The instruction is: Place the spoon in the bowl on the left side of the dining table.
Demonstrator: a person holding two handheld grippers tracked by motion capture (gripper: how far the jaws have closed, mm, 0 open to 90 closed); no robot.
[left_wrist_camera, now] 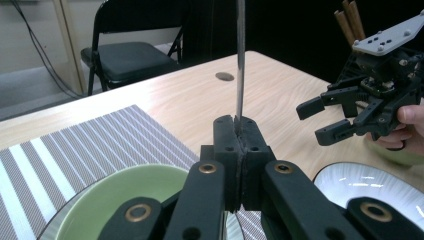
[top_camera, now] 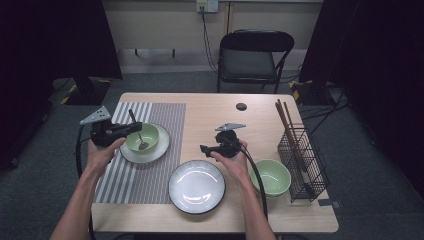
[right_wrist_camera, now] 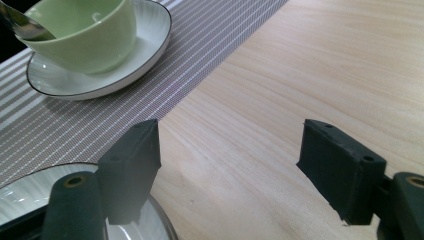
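The left hand-held gripper (left_wrist_camera: 239, 131) has its jaws pressed together on the thin handle of a metal spoon (left_wrist_camera: 240, 60), whose bowl end rests inside the pale green ceramic bowl (top_camera: 142, 137). That bowl stands on a white, dark-rimmed saucer plate (top_camera: 161, 150) on the grey-and-white striped woven placemat (top_camera: 150, 175), at the left of the light wooden tabletop (top_camera: 210, 112). The right hand-held gripper (right_wrist_camera: 230, 160) hangs with its jaws spread and nothing between them, above bare wood just beside the larger white plate with a dark rim (top_camera: 196, 186). Risk assessment: the pinch sits on a narrow, smooth handle, so the spoon could rotate or slide between the pads if lifted quickly. A sideways pull could drag the spoon's bowl end against the green bowl's wall, tipping the bowl or shifting it on its saucer plate. The two hand-held grippers are near each other; a crossing move could cause contact.
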